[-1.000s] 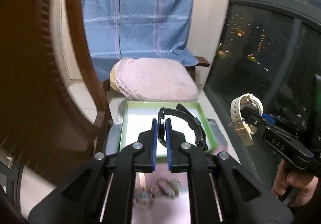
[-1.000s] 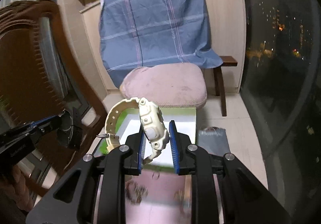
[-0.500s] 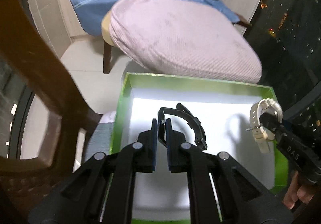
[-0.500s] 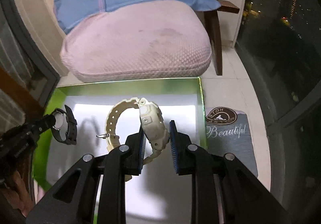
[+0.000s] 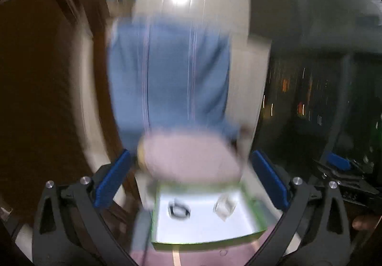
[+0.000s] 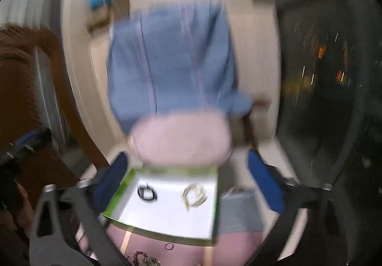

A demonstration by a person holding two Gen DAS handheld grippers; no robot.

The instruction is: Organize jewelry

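Note:
A green-rimmed box (image 5: 255,208) with a white floor holds a black watch (image 5: 179,210) on its left and a cream watch (image 5: 224,208) on its right. Both frames are motion-blurred. In the right wrist view the box (image 6: 114,194) shows the black watch (image 6: 147,193) and the cream watch (image 6: 194,196) lying apart. My left gripper (image 5: 191,180) is wide open and empty, raised above and behind the box. My right gripper (image 6: 186,180) is also wide open and empty, above the box.
A pink cushion (image 5: 188,156) on a chair draped with a blue cloth (image 5: 167,80) stands behind the box. A grey pouch (image 6: 241,213) lies right of the box. Loose beads (image 6: 140,257) and a small ring (image 6: 169,246) lie on the pink surface in front. A wooden chair (image 5: 47,89) is at left.
Both grippers have opened and let go of their watches, which now lie in the box. Both grippers have pulled up and back from the box.

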